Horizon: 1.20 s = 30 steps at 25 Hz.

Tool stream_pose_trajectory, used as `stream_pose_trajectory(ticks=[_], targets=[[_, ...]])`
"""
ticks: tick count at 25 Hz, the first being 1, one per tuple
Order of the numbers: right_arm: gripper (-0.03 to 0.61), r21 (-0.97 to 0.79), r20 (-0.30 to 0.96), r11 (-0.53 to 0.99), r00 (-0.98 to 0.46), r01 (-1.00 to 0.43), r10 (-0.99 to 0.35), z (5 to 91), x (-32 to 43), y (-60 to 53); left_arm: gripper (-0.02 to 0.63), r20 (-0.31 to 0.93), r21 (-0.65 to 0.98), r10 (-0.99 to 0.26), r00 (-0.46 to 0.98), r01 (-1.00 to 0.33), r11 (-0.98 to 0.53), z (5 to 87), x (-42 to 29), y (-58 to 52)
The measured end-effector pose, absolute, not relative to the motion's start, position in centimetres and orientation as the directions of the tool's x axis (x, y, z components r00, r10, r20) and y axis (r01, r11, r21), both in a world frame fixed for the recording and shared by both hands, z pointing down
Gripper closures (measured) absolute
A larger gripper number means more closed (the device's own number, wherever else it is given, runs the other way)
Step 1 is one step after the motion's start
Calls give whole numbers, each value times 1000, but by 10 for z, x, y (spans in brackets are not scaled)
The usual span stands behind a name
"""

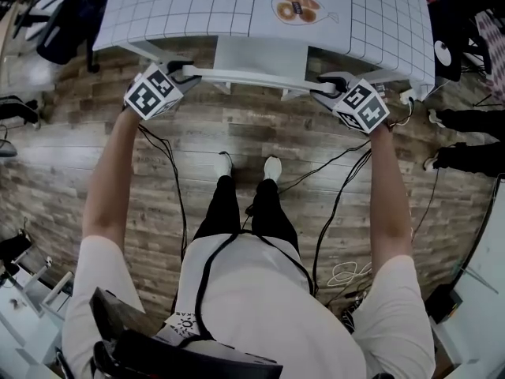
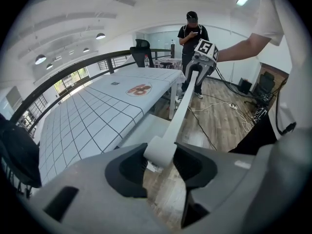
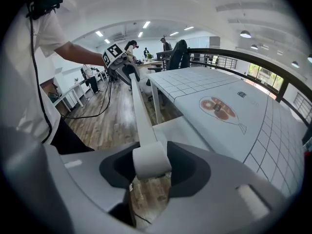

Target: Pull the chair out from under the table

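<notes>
Chair [image 1: 260, 54] is sitting half-tucked under the table [image 1: 197, 6], left gripper [image 1: 184, 73] and right gripper [image 1: 327, 83] each clamping an end of its top rail [image 1: 252, 76]; pulling step likely under way, calling for an even backward draw.

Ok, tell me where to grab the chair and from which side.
Its top rail, one tool at each end, from the floor side: it is a slim level bar clear of the table. The left tool and right tool grip it so.

The chair [image 1: 252, 76] is white, the table [image 1: 181, 6] white with a dark grid, the floor [image 1: 237, 133] brown wood planks.
</notes>
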State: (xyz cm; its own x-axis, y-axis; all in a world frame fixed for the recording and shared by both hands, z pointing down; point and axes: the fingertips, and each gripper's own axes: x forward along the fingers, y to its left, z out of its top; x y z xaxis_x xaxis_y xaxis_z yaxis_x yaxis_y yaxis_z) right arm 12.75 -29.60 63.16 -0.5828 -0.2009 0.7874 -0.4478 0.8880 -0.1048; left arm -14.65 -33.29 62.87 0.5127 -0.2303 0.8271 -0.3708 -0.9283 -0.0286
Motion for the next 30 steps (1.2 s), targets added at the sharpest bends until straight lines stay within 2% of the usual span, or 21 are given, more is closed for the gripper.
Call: stream_pose_trajectory(ticks=[19, 30], targets=[[422, -140, 818, 891, -558, -431, -142, 634, 108, -104, 452, 842, 27, -185, 507, -381, -924, 624, -165, -140], [422, -146, 834, 896, -540, -418, -116, 633, 105, -56, 453, 852, 35, -183, 490, -402, -915, 619, -170, -88]])
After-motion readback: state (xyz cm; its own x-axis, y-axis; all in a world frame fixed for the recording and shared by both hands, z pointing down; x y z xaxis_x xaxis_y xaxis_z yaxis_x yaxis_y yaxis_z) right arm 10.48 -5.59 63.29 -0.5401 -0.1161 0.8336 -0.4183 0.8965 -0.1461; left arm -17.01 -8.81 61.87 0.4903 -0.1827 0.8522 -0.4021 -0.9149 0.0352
